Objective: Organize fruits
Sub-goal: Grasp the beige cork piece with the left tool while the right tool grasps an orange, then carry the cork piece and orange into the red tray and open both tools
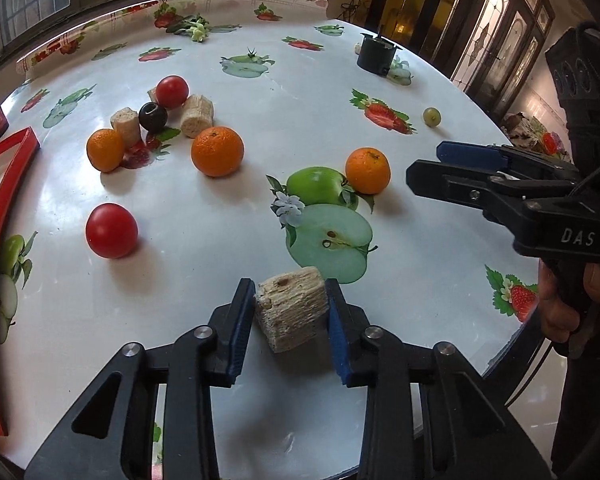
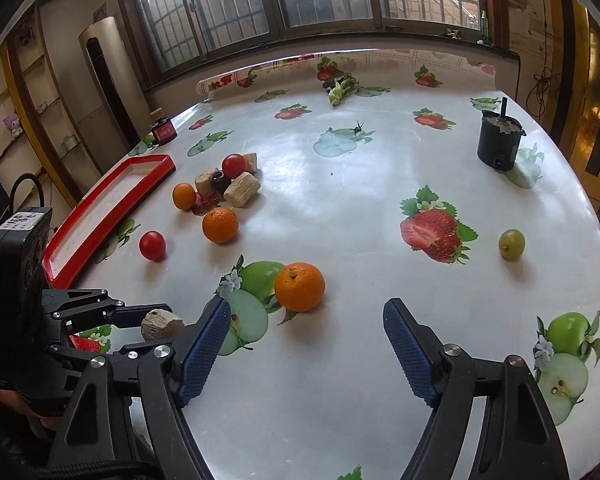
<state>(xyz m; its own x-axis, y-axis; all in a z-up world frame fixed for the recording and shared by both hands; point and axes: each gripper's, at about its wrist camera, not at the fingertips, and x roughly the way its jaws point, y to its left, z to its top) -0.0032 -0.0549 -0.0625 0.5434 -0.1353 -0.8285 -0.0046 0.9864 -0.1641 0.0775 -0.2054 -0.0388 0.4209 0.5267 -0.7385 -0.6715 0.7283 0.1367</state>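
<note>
Right up close, the left claw (image 1: pixel 290 312) was clenched on a pale, rough chunk (image 1: pixel 291 312), with a blue pad on each side of it. The chunk sat tilted between the pads, one corner low near the counter (image 1: pixel 440 260). That crooked hold could go wrong: if the claw lifted fast, the chunk might twist and slip out. It looked crumbly too, so a hard squeeze might break bits off.

The right claw (image 2: pixel 306 354) was spread wide and held nothing. Just past its tips lay an orange (image 2: pixel 299 287), and I think it was next. An orange is round, so a bump from one pad could send it rolling away. The two claws were also near each other, and they might knock together if both moved at once.

Farther off lay a tomato (image 2: pixel 152 245) and a second orange (image 2: pixel 220 225), near the red tray (image 2: pixel 112 216) at the counter's left side. A small green grape (image 2: pixel 511 244) lay alone on the right, near the edge, where a nudge could roll it off.

At the back, more chunks, fruit and a dark plum (image 1: pixel 153 117) were packed touching in a heap (image 2: pixel 224 184). Pulling one out could scatter the rest.
</note>
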